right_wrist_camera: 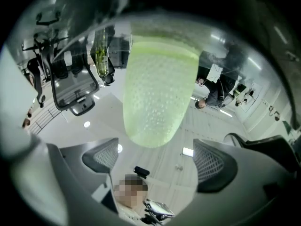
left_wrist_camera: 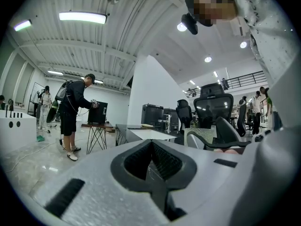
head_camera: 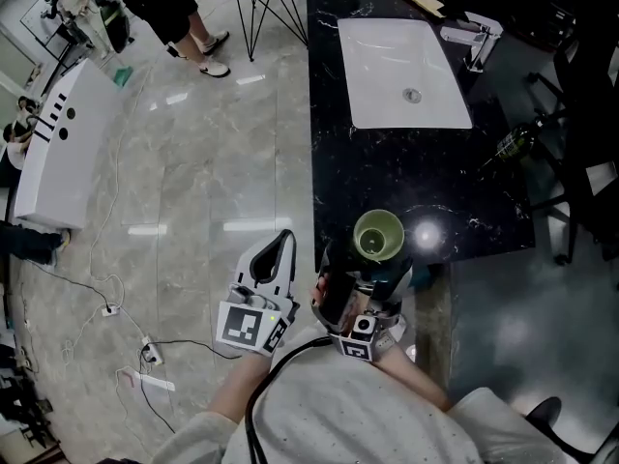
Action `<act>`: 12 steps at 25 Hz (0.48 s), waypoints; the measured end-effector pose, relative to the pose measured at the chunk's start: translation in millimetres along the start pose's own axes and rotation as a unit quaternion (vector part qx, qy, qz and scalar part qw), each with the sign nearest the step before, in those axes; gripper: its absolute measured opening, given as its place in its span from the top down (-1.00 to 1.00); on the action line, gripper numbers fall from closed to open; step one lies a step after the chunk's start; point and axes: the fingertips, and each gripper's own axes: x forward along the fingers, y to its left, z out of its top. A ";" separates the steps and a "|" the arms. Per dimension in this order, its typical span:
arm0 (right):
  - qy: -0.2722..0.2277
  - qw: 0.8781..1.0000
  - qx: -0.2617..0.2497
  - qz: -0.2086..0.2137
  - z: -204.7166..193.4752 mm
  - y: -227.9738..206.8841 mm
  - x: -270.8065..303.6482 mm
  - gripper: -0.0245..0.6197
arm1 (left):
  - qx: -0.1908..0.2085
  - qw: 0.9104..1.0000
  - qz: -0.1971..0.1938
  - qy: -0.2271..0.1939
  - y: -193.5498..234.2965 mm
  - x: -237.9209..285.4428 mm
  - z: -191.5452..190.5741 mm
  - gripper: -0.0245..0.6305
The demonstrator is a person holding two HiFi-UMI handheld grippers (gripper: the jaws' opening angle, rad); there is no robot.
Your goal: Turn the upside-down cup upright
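The cup (head_camera: 378, 236) stands on the counter's (head_camera: 387, 162) near edge, just ahead of the right gripper (head_camera: 366, 276), in line with its parted jaws but clear of both. The left gripper (head_camera: 282, 242) hangs to its left, off the counter, over the floor (head_camera: 193, 191). Far ahead, the sink (head_camera: 387, 56) is set in the counter, with the faucet (head_camera: 474, 39) at its right. A bottle (head_camera: 511, 143) lies right of the counter.

Bright and even from overhead in the head view, with hardly any shadow. One hard white glare spot (head_camera: 427, 233) on the black counter (head_camera: 387, 172); pale streaks of reflected light across the polished floor (head_camera: 193, 191). Left gripper view lit by ceiling strip lights (left_wrist_camera: 82, 17), blown out white at upper left, lines bowed toward the black corners. Right gripper view heavily vignetted along top and right, cup (right_wrist_camera: 157, 93) soft and out of focus against a bright background.
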 end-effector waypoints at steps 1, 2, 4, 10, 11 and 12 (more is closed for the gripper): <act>0.016 1.000 -0.008 -0.013 -6.8 -0.8 -0.3 -0.51 | -0.001 1.000 0.000 -0.002 0.1 -0.4 0.3 0.90; 0.035 0.999 -0.019 -0.029 -13.8 -2.4 -0.6 -0.51 | -0.002 1.000 0.000 -0.003 0.3 -0.5 0.4 0.90; 0.078 0.993 -0.050 -0.072 -26.5 -7.9 -4.9 -0.51 | -0.004 1.000 0.002 -0.004 0.3 -0.6 -0.2 0.90; 0.280 0.901 -0.245 -0.224 -82.1 -18.0 0.9 -0.50 | -0.011 1.000 0.001 -0.019 -3.6 -0.5 4.2 0.90; 0.309 0.876 -0.278 -0.245 -86.8 -20.7 0.7 -0.48 | -0.013 1.000 0.001 -0.021 -3.8 -0.1 5.5 0.90; 0.328 0.849 -0.316 -0.270 -87.8 -23.3 0.7 -0.36 | -0.015 1.000 0.001 -0.023 -4.2 0.4 6.6 0.90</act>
